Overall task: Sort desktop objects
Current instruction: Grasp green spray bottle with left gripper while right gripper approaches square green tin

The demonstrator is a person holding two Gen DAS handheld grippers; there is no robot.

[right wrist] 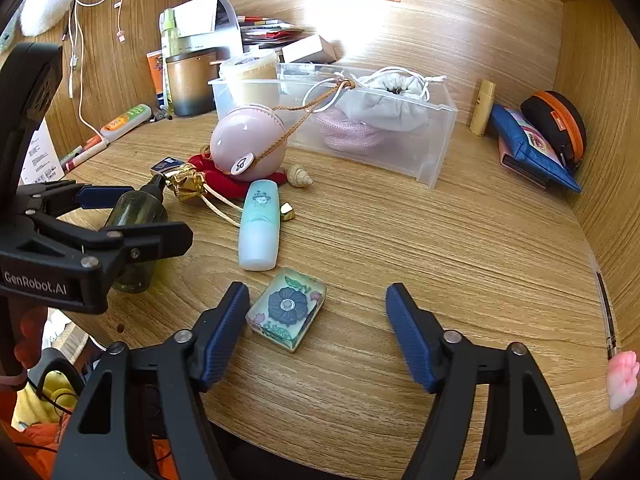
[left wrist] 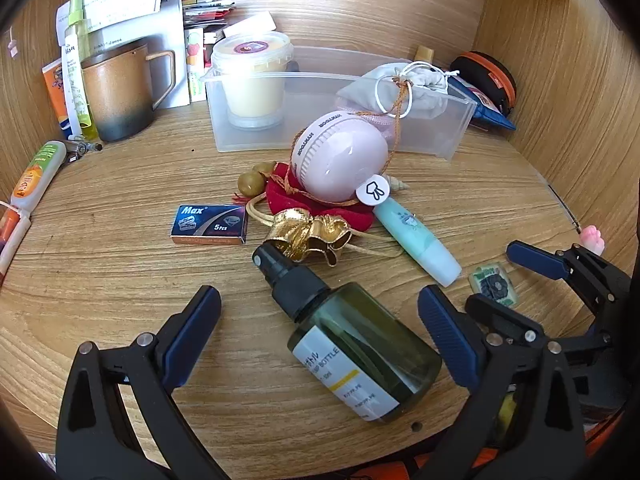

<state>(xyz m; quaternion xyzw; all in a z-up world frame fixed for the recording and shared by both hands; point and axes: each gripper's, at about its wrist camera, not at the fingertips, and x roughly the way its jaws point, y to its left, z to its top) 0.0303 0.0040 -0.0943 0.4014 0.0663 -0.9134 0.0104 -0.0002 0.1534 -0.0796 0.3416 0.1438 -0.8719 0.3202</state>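
Observation:
A dark green spray bottle (left wrist: 360,344) with a black nozzle and white label lies on the wooden desk. It rests between the fingers of my left gripper (left wrist: 318,304), which is open, neither pad pressing it. A small clear tile with a blue flower (right wrist: 286,308) lies between the fingers of my right gripper (right wrist: 318,296). The tile sits close beside the left finger, well apart from the right one, so that gripper is open. A clear plastic bin (left wrist: 460,120) at the back holds a lidded tub (left wrist: 252,80) and a grey drawstring pouch (left wrist: 404,88).
In the middle lie a pink round gadget (left wrist: 340,160), red pouch with gold ribbon (left wrist: 308,232), mint tube (left wrist: 416,240), blade box (left wrist: 210,224) and shell (right wrist: 298,176). A brown mug (left wrist: 120,92) and tubes stand left. Pouches (right wrist: 536,144) lean at the right wall.

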